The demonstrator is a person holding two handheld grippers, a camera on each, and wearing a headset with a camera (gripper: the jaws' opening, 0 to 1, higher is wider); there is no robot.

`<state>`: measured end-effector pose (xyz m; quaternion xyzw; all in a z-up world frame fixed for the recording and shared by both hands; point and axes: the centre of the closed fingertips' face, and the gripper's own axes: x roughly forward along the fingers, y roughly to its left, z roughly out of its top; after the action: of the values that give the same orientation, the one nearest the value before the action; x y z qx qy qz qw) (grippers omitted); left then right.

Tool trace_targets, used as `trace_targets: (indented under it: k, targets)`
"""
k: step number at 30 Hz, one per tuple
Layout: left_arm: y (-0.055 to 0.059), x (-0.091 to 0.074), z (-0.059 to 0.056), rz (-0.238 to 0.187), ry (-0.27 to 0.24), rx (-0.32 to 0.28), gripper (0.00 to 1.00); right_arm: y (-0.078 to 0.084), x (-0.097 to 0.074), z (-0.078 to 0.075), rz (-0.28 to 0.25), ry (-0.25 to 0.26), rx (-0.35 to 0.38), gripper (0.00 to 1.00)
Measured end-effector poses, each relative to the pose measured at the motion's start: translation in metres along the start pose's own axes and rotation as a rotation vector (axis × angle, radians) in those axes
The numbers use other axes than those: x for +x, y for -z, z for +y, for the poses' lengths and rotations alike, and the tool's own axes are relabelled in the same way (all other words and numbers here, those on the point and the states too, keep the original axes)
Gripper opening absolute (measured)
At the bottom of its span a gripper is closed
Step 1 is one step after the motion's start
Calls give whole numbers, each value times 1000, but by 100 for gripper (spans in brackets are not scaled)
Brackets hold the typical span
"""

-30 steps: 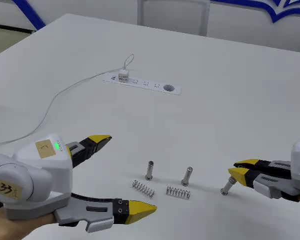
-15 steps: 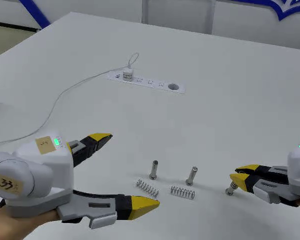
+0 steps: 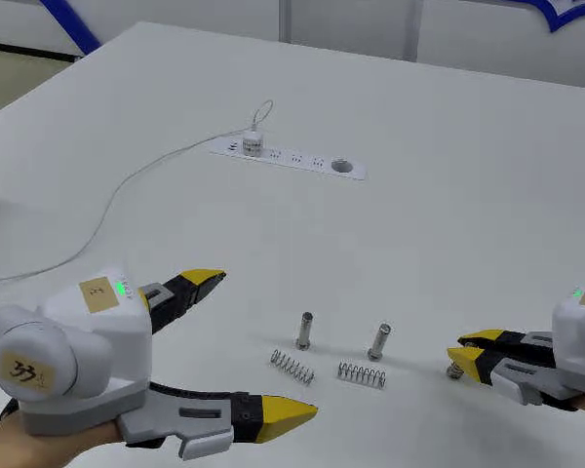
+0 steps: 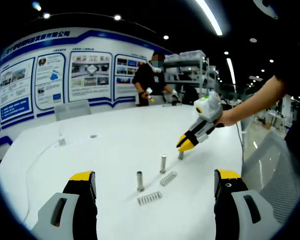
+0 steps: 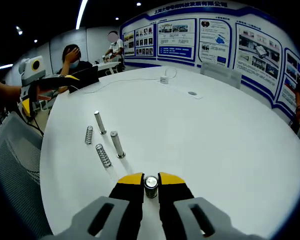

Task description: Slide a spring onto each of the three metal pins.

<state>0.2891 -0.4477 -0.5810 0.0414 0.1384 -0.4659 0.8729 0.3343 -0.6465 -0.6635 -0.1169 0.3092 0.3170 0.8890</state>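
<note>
Two metal pins [image 3: 304, 330] [image 3: 379, 341] stand upright on the white table [image 3: 419, 224]. Two loose springs [image 3: 292, 367] [image 3: 361, 374] lie just in front of them. At the right, my right gripper [image 3: 465, 347] is shut on the third pin [image 3: 455, 370], low over the table. In the right gripper view that pin [image 5: 151, 186] shows its round end between the yellow tips of the gripper [image 5: 151, 180]. My left gripper [image 3: 253, 346] stands wide open, left of the springs and holding nothing. In the left gripper view the pins [image 4: 140, 181] [image 4: 163, 164] and springs [image 4: 149, 198] [image 4: 168, 178] lie ahead of the jaws.
A white power strip [image 3: 297, 161] with a plug [image 3: 252, 146] and a cable [image 3: 127, 180] lies further back on the table. A chair back [image 3: 351, 19] stands at the far edge. People [image 5: 72, 57] sit and stand beyond the table.
My right gripper has drawn back to the right and lowered, and the pin it holds, tilted before, now shows shorter under the tips. The left gripper stays open.
</note>
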Motion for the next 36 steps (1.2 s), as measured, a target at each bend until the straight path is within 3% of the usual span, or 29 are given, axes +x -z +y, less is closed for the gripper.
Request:
trace_targets:
  k: [4,16,20,29,36]
  targets:
    - [4,-1,-1,10,-2,-3,100,1,2,0,3,1,2,11]
    - [-6,-4,-1,-20,-12,-9,100,4,0,0,14,6,-17,12]
    - [-8,-5,-1,-21,-11,-1,100,-2,-6,-2,-3,26,-29,19]
    - [-15,-4,-3,-35,-11,14,100,-13,-20,-4,-20,46,-41,21]
    - [-19,-6,-1,-40,-10,36,100,-28,-28,14,-19,2,-157,23]
